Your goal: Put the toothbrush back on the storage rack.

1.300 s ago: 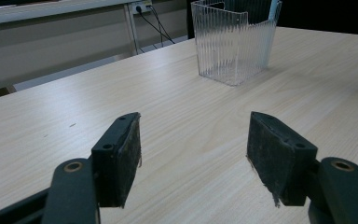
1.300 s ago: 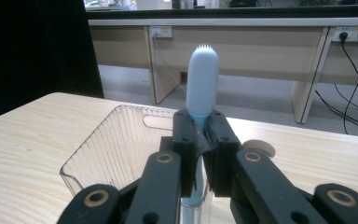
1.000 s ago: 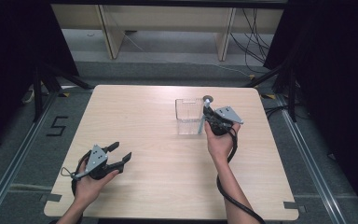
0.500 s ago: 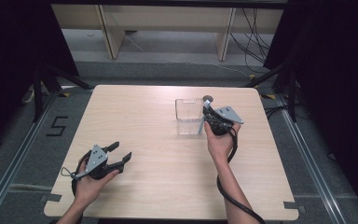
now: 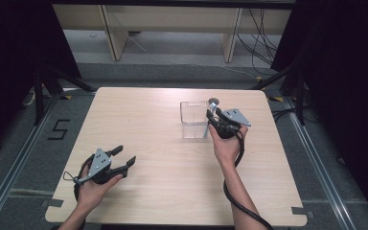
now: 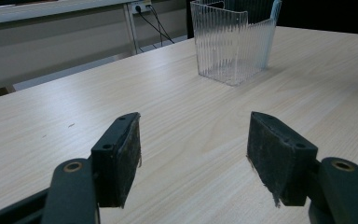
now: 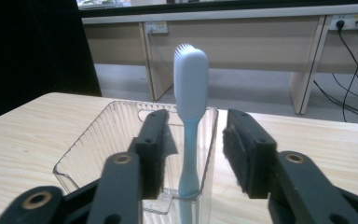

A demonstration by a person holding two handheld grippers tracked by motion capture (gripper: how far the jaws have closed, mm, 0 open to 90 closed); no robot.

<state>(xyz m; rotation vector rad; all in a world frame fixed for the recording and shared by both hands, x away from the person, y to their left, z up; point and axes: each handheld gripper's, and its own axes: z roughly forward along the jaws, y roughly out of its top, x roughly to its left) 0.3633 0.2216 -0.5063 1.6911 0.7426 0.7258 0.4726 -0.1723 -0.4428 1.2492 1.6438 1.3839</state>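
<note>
High view: the right gripper stands at the near right corner of the clear ribbed container; the left gripper rests apart, jaws spread and empty. Right gripper view: jaws, just opening, flank without touching the upright toothbrush leaning inside the container's near wall, so withdraw straight back to avoid tipping it.

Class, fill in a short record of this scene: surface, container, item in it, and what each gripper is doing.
surface: wooden table
container: clear ribbed box, upright
item: pale blue toothbrush, standing in the box, head up
right gripper: jaws have just been opening; toothbrush between them, pads clear of it
left gripper: open, nothing between the jaws, apart from the box
</note>
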